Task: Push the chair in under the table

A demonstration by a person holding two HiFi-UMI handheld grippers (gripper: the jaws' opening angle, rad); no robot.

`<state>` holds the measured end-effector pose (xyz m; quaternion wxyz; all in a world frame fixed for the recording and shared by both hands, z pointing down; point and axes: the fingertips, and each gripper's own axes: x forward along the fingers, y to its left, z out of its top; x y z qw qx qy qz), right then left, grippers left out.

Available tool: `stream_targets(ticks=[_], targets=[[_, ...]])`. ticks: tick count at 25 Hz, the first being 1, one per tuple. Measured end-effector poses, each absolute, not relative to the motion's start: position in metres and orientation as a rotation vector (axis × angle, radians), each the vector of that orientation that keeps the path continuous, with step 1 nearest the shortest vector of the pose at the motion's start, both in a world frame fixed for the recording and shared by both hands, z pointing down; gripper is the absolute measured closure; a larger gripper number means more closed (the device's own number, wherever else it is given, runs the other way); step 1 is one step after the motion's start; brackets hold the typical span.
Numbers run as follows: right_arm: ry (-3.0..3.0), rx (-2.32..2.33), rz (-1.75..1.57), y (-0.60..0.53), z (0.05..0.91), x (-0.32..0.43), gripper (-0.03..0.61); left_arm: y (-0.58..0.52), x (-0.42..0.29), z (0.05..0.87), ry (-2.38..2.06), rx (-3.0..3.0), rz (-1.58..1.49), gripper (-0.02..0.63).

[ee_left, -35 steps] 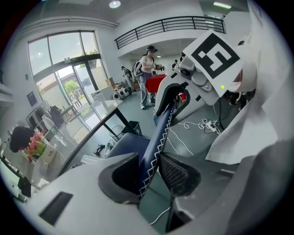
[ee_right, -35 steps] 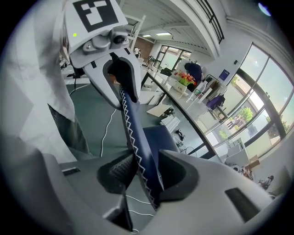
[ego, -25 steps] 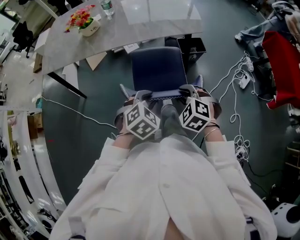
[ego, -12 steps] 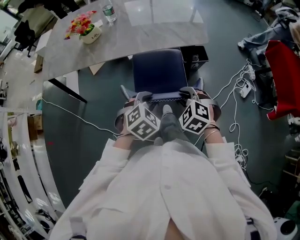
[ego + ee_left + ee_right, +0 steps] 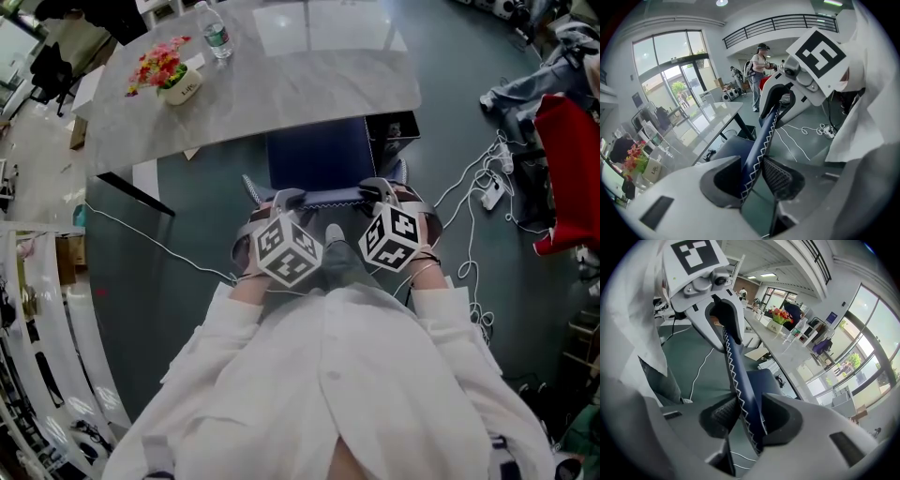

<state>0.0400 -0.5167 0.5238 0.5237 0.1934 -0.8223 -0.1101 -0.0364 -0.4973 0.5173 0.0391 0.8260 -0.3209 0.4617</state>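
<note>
I have both tools clamped on the top edge of the chair's backrest (image 5: 323,196), and that edge is where I want them: a hold at each end lets me drive the dark blue chair (image 5: 317,155) squarely at the marble-look table (image 5: 300,75) without it swinging to one side. The left gripper (image 5: 754,176) has the stitched blue edge pinched between its pads near the left corner, and the right gripper (image 5: 745,416) bites the same edge near the right corner, so neither one is empty or slack. From the head view, the front of the seat sits under the near edge of the table, while the rear of the seat and the backrest stand out on the open floor; I judge the push to be partway done. A black box (image 5: 392,127) sits just beside the chair on its right, under the table, and I would watch that side. Both hands sit side by side in front of my body, white sleeves level with each other, the grippers angled steeply downward and forward.
</note>
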Motion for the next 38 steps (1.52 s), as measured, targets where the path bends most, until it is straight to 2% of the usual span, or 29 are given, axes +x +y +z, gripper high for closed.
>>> stream_targets(ticks=[24,38], targets=[[-1.956,0.490,-0.280,-0.634,0.522,0.046,0.430,-0.608,-0.030,0.516,-0.990,2.491,1.399,0.475],[-1.970,0.458,-0.264,-0.643,0.522,0.050,0.427,-0.616,-0.026,0.515,-1.014,2.491,1.398,0.474]])
